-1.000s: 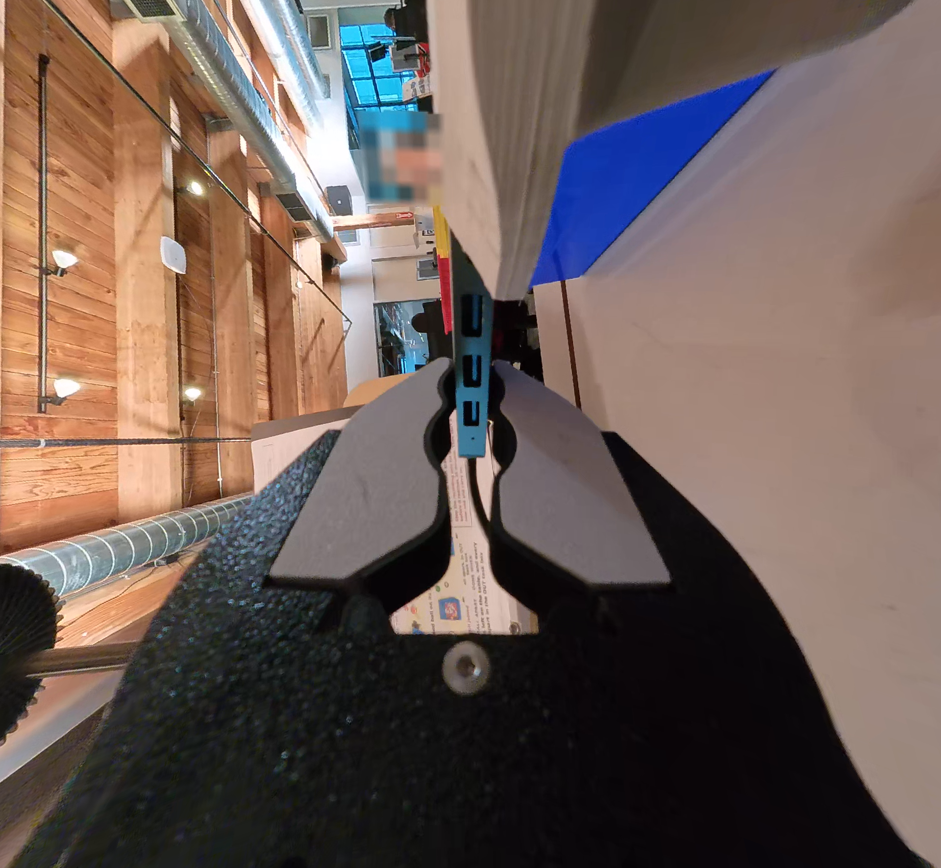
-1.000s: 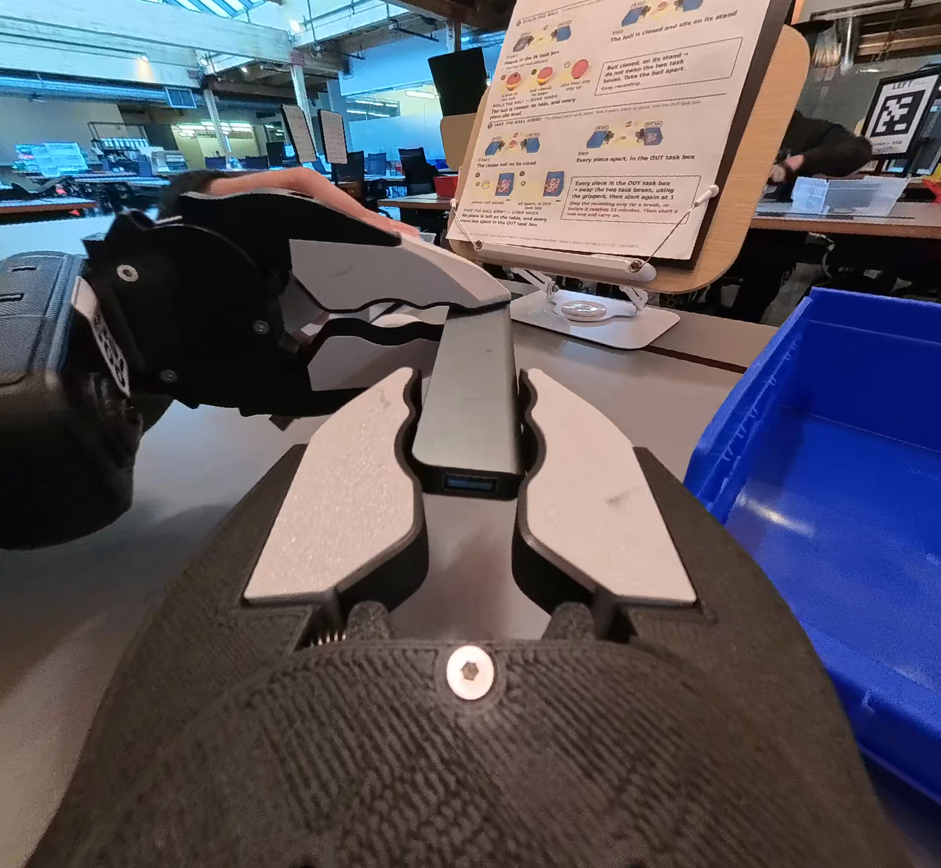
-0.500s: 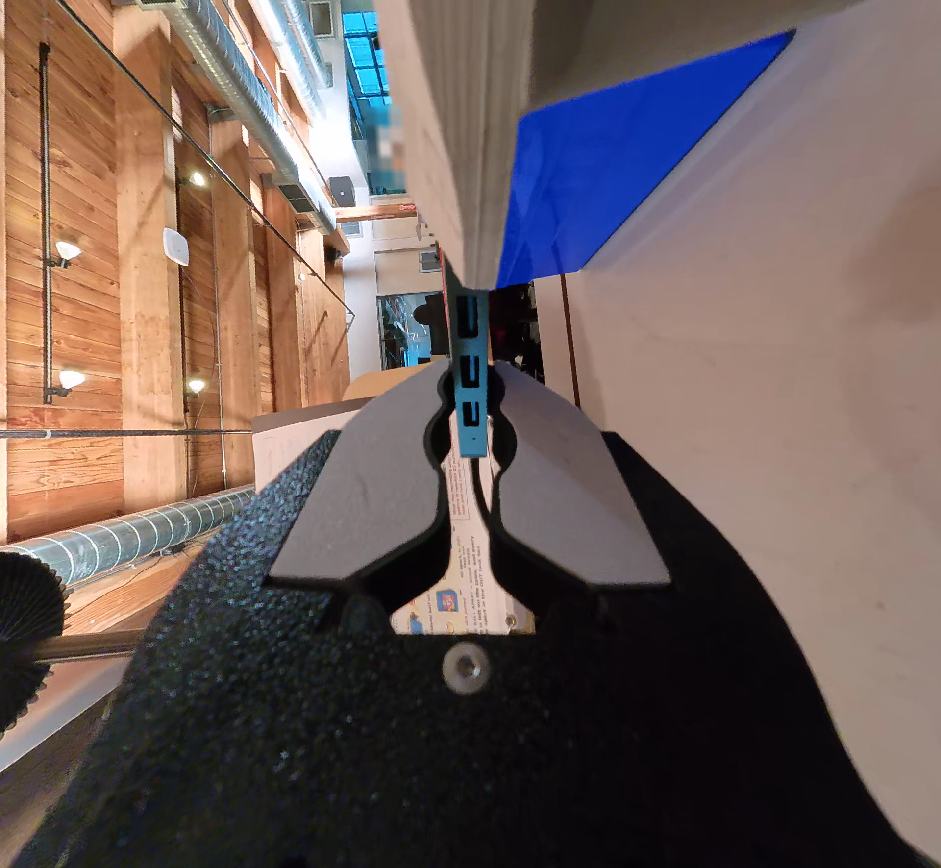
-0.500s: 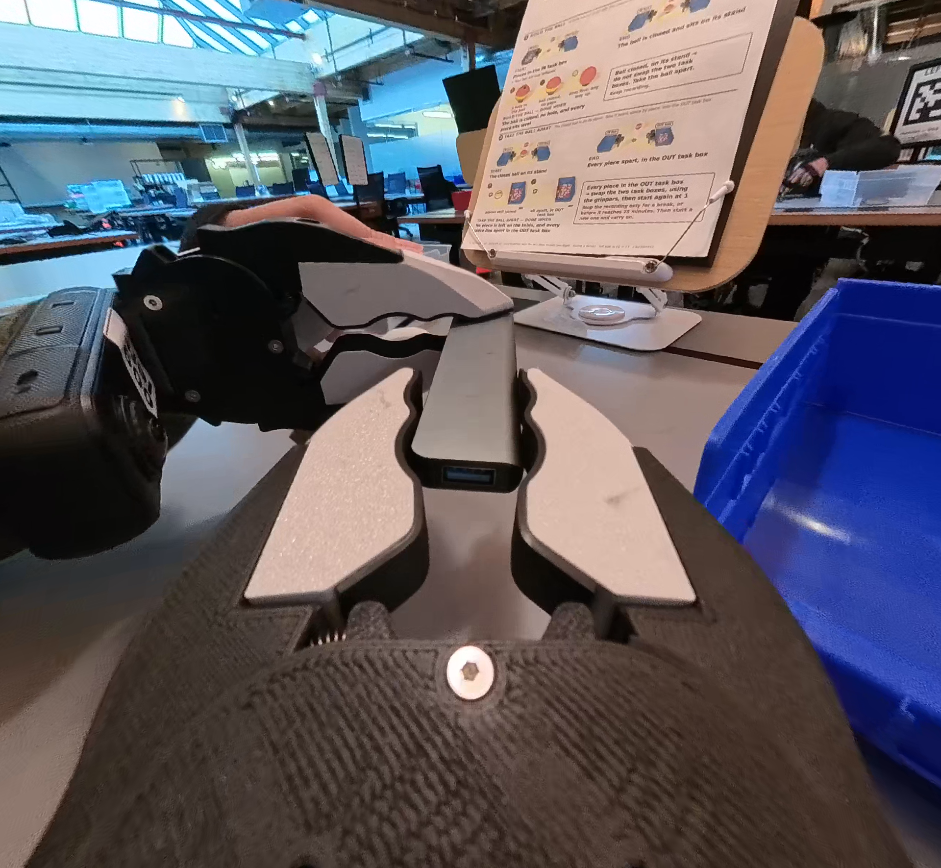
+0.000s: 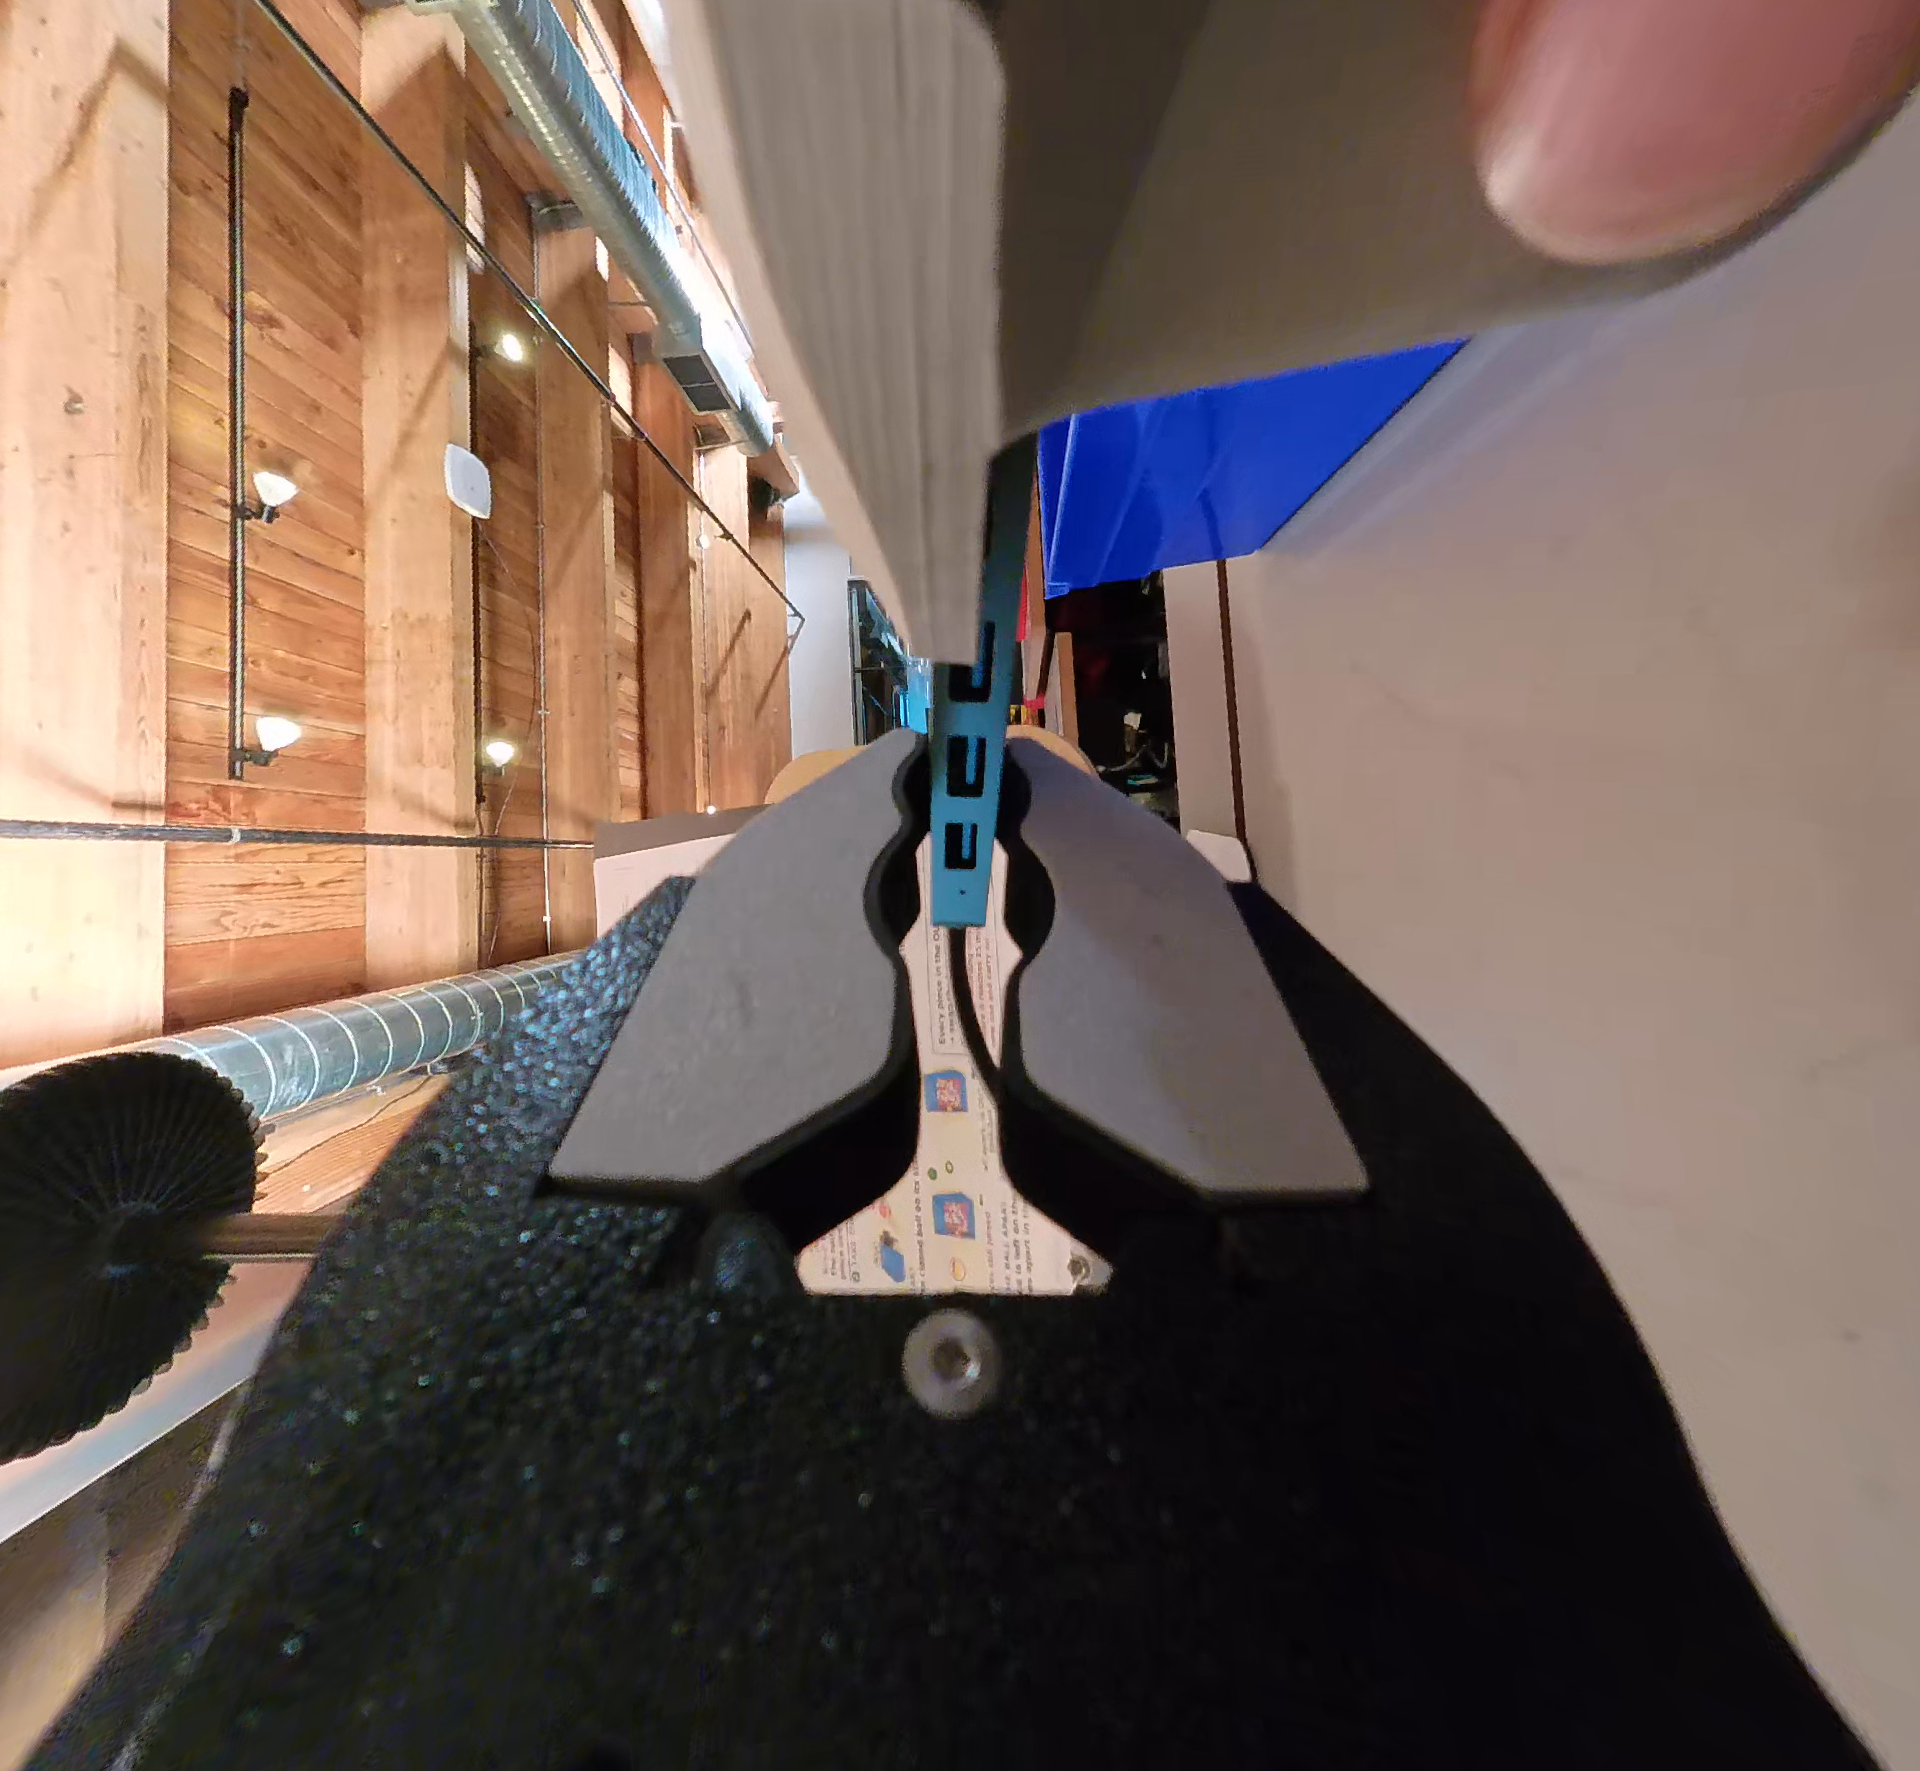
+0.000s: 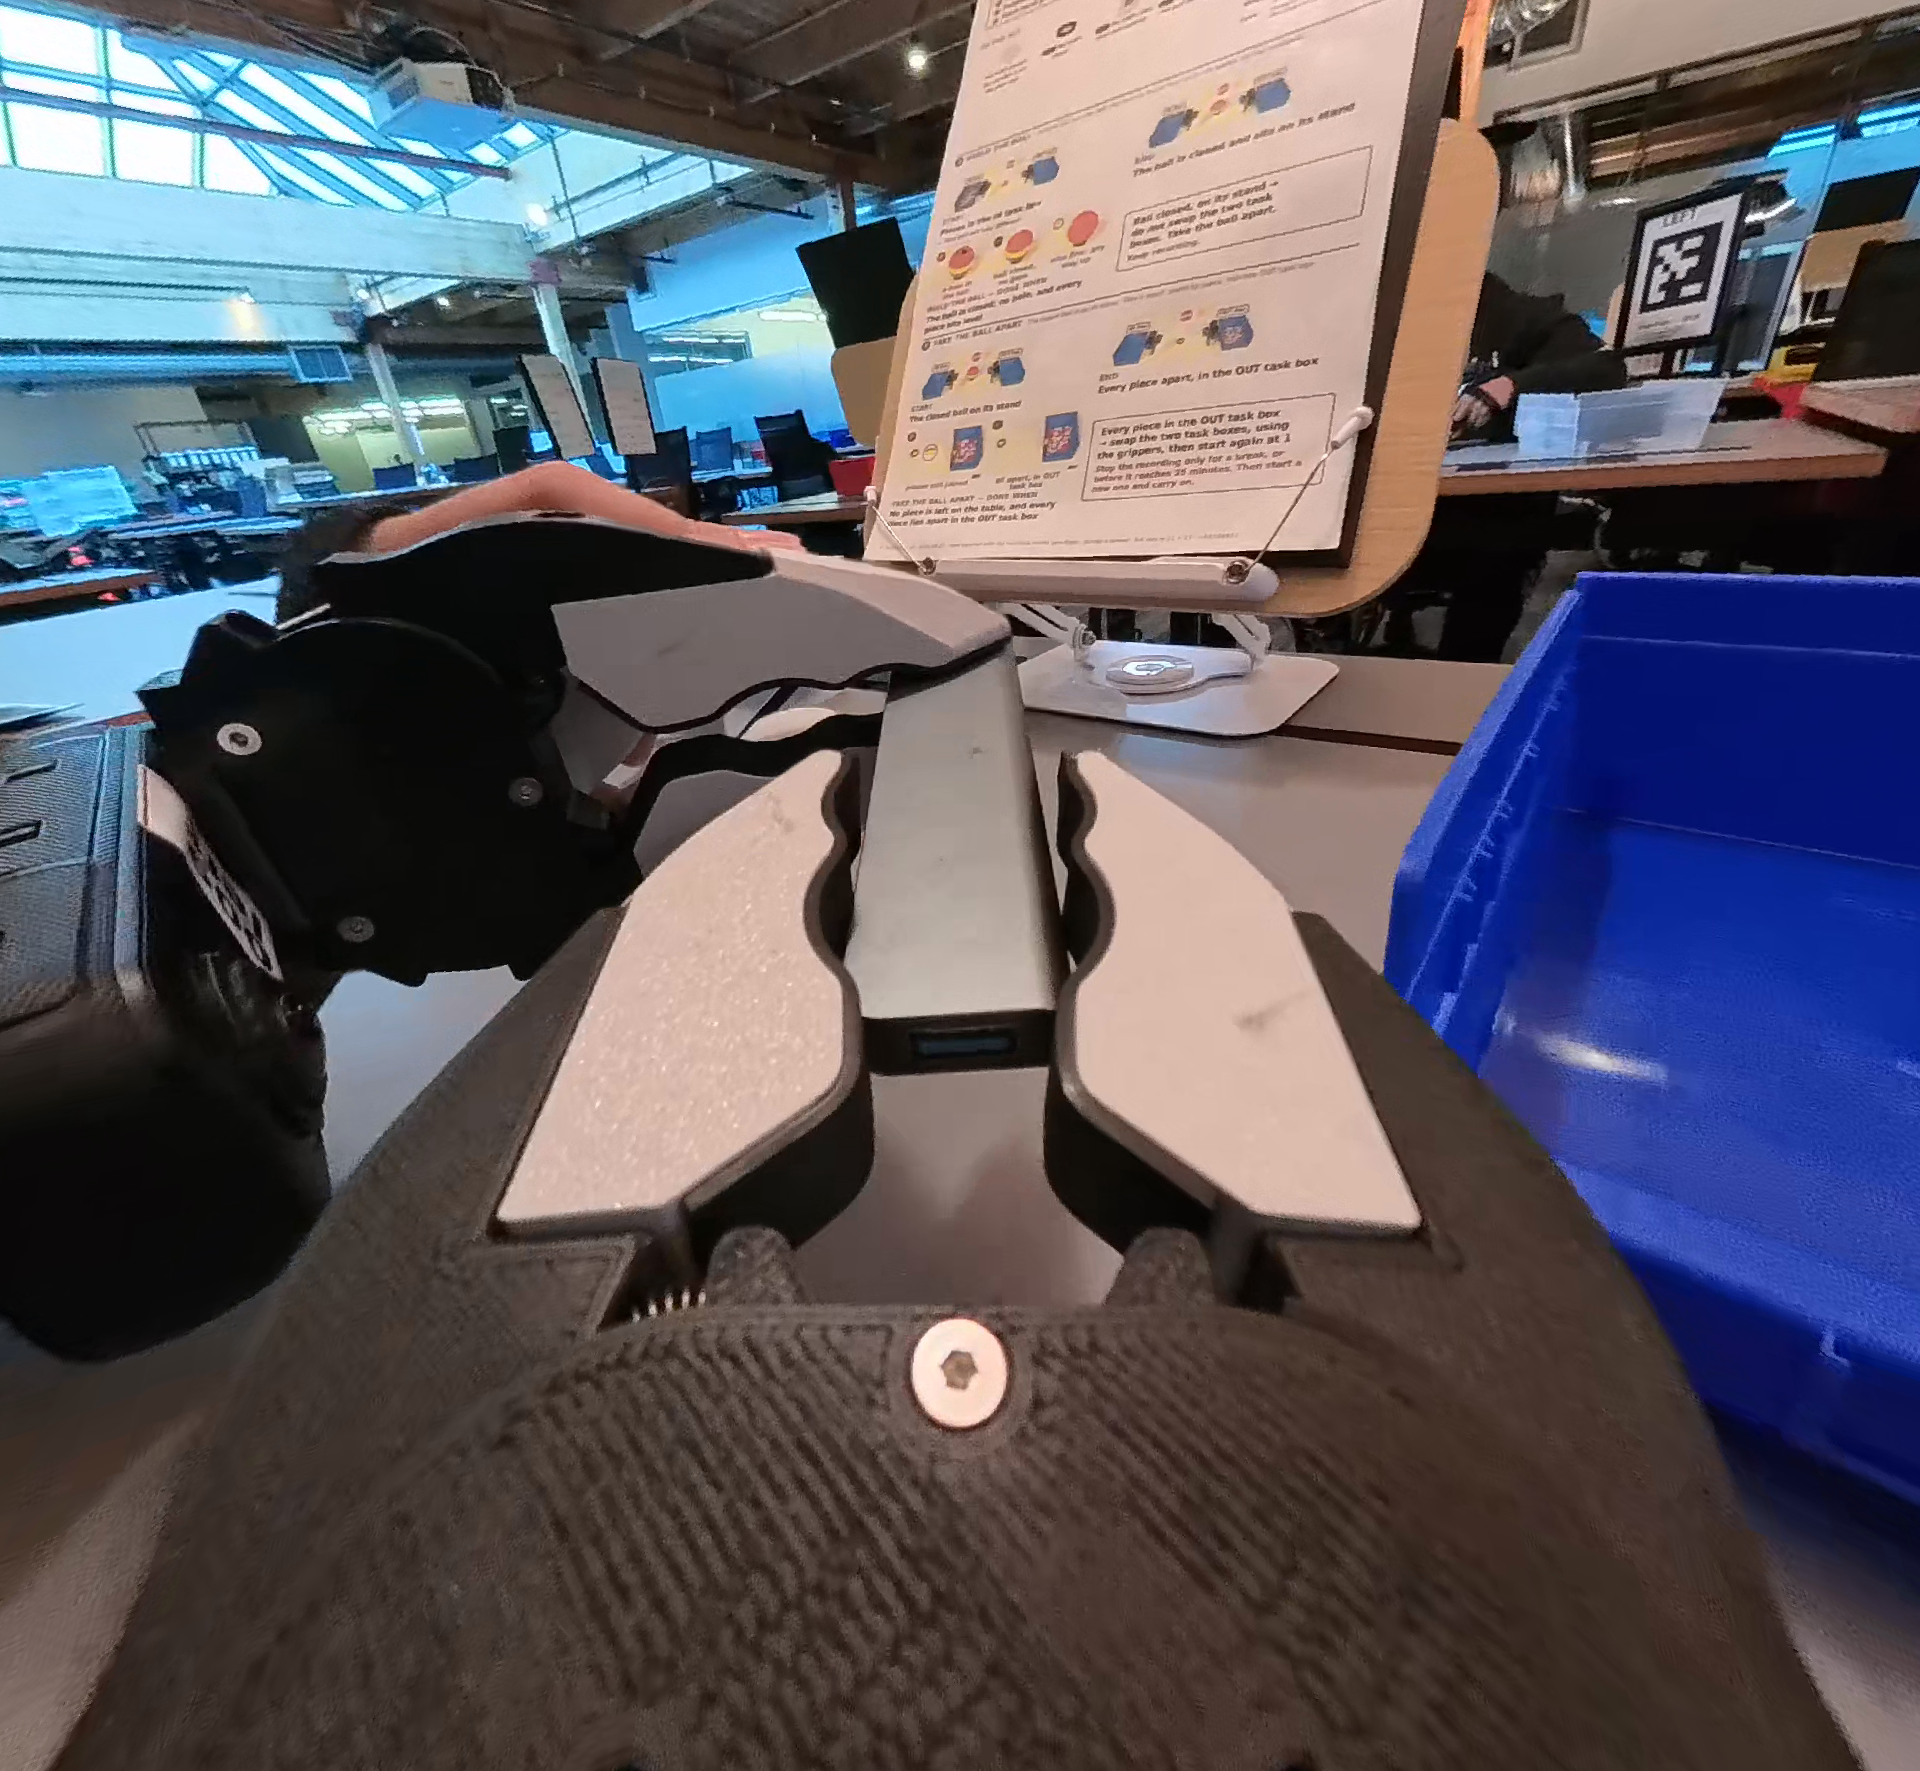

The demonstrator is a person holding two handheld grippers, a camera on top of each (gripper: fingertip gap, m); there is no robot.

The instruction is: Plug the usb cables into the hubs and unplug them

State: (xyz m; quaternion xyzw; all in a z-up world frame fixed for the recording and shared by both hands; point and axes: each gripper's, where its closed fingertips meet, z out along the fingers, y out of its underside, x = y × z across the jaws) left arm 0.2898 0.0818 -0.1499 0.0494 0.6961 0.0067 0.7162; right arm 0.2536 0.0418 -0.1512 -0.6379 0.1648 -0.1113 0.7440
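A slim grey USB hub (image 6: 956, 869) is held level above the table by both grippers. My right gripper (image 6: 956, 765) is shut on its near end, where one blue port faces the camera. My left gripper (image 6: 935, 661) comes in from the left and is shut on the hub's far end. In the left wrist view, rolled on its side, my left gripper (image 5: 966, 755) clamps the hub (image 5: 964, 848) edge-on, its teal side showing several ports. A thin black cable (image 5: 971, 1004) leaves the hub's end between the fingers. The right gripper's grey finger (image 5: 862, 267) looms blurred, close above.
A blue bin (image 6: 1683, 942) stands at the right on the grey table (image 6: 1299, 786). A wooden stand with a printed sheet (image 6: 1143, 267) is behind the hub. A person's fingertip (image 5: 1683, 59) shows at the top right.
The two grippers have come closer together along the hub. The hub's near end now sits deeper between my right fingers. Both stay shut on it.
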